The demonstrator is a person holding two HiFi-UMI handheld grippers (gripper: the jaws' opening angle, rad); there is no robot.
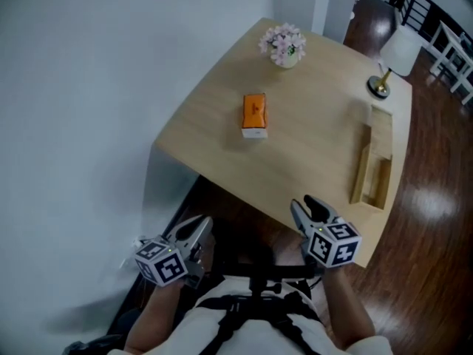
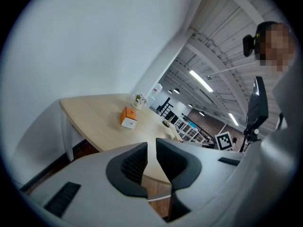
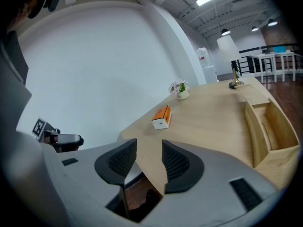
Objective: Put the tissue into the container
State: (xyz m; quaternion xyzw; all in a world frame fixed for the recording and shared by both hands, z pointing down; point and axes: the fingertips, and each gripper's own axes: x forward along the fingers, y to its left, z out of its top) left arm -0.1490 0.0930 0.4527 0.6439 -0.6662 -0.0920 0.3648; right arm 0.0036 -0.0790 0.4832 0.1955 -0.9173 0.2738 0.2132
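A light wooden tabletop (image 1: 310,146) stands against a white wall. The tissue, an orange pack with a white end (image 1: 254,115), lies flat on the tabletop towards the wall side, with bare wood all round it. The container (image 1: 372,167), a shallow open wooden box with a divider inside, sits along the right edge of the tabletop, well apart from the tissue pack. Nothing shows inside the part of it that can be seen. A small pot of pink and white flowers (image 1: 283,45) stands at the far end beyond the tissue pack, and a lamp with a white shade and brass foot (image 1: 393,59) stands at the far right corner.

Both tools hang at the near side of the tabletop, close to the person's body. The left hand-held gripper (image 1: 201,226) is off the tabletop, over the dark floor near the front corner. Its jaws stand a narrow gap apart with nothing between them. The right hand-held gripper (image 1: 307,207) is at the near edge of the tabletop, with its jaws wider apart and likewise empty. Neither touches the tissue pack or the container. Each points towards the tissue pack, which shows just above the jaws in both gripper views.
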